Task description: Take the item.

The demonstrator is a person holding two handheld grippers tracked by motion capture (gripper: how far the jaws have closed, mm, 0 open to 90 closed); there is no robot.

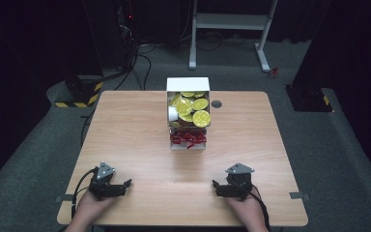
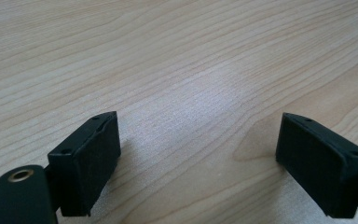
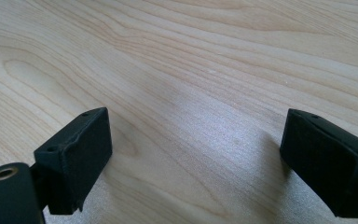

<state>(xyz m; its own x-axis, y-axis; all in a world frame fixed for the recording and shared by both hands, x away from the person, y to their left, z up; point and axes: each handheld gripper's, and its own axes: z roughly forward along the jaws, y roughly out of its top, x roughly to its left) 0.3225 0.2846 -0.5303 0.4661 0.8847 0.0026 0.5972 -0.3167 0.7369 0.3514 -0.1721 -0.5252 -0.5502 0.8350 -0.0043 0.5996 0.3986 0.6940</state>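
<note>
While both rest near the surface's (image 1: 140,140) front edge, left tongs (image 1: 125,185) and right tongs (image 1: 216,186) spread, empty; box (image 1: 188,85) of yellow-lidded cups (image 1: 201,117) at far edge, bare wood between.

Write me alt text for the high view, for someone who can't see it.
A person's two hands rest at the near edge of a wooden table, each holding a black gripper with open, empty jaws: the left gripper and the right gripper. Farther back at the table's middle stands a white box holding yellow-lidded cups, with small red pieces in its front part.
</note>
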